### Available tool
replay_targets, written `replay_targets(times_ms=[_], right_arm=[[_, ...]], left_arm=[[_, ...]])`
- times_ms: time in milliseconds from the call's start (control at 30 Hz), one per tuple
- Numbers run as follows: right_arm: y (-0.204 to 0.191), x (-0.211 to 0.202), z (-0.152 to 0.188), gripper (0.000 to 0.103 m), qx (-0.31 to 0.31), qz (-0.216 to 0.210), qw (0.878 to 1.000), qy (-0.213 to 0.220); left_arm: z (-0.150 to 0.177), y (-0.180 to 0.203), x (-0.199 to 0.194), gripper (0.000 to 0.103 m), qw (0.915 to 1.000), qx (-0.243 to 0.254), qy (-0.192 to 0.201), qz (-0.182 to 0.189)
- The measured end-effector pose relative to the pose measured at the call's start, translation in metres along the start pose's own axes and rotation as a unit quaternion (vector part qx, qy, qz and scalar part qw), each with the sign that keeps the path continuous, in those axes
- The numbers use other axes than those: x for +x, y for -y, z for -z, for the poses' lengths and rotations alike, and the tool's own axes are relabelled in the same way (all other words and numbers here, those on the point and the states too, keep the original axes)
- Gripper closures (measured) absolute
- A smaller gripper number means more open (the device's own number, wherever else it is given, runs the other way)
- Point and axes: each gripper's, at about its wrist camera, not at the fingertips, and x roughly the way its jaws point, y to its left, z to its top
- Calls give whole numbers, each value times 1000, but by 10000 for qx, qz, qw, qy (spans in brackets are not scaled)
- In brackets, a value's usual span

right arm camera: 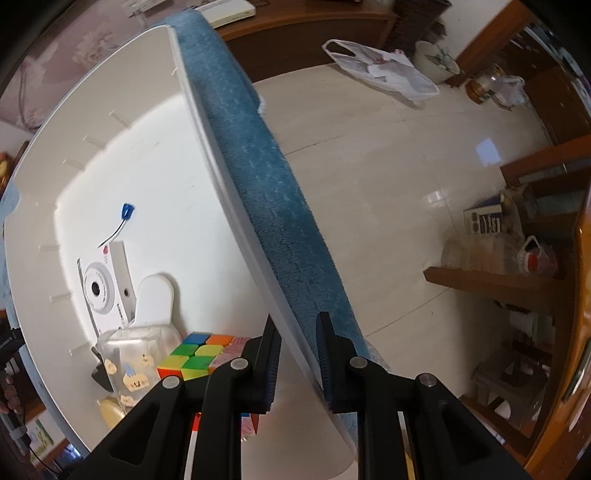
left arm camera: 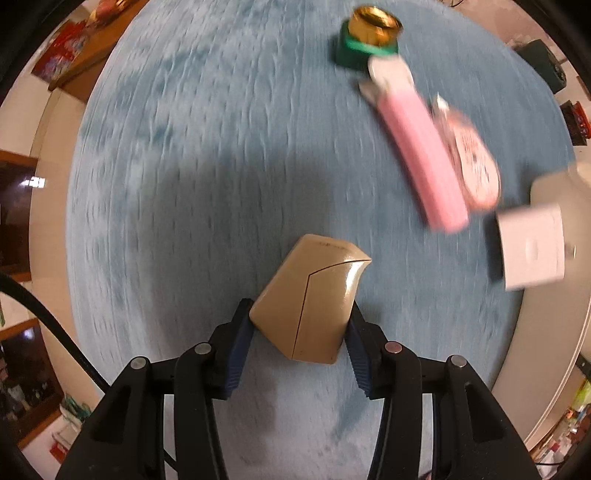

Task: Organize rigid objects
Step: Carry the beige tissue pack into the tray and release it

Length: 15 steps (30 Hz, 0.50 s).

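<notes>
With a camera (right arm camera: 105, 291), a cube (right arm camera: 201, 356) and a glass (right arm camera: 133, 362) already in the white bin (right arm camera: 155, 122), the left gripper (left arm camera: 301, 328) pinches a tan case (left arm camera: 314, 302) above the blue mat (left arm camera: 221, 147), where a pink case (left arm camera: 421, 155) and gold-capped bottle (left arm camera: 373, 33) still wait, while the right gripper (right arm camera: 297, 354) clamps the bin's wall.

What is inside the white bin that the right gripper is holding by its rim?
Inside the white bin: a white camera, a colourful puzzle cube, a clear cup and a white rounded piece. The right gripper hides the bin's near corner.

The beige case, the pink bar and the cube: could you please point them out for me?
beige case (left arm camera: 314, 299), left wrist view, its glossy top face.
pink bar (left arm camera: 421, 158), left wrist view, mid-length.
cube (right arm camera: 201, 354), right wrist view, top face.
</notes>
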Motion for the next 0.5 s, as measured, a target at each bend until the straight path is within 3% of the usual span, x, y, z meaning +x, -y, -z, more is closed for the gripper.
replay_targets(times_ms=[267, 500], right_arm=[[0, -3, 2, 84, -625, -210, 9978, 4], [-1, -7, 8, 84, -1144, -401, 9926, -47]], left_arm=[[57, 7, 2, 52, 9987, -386, -327, -55], [114, 30, -11, 52, 9984, -508, -219, -146]])
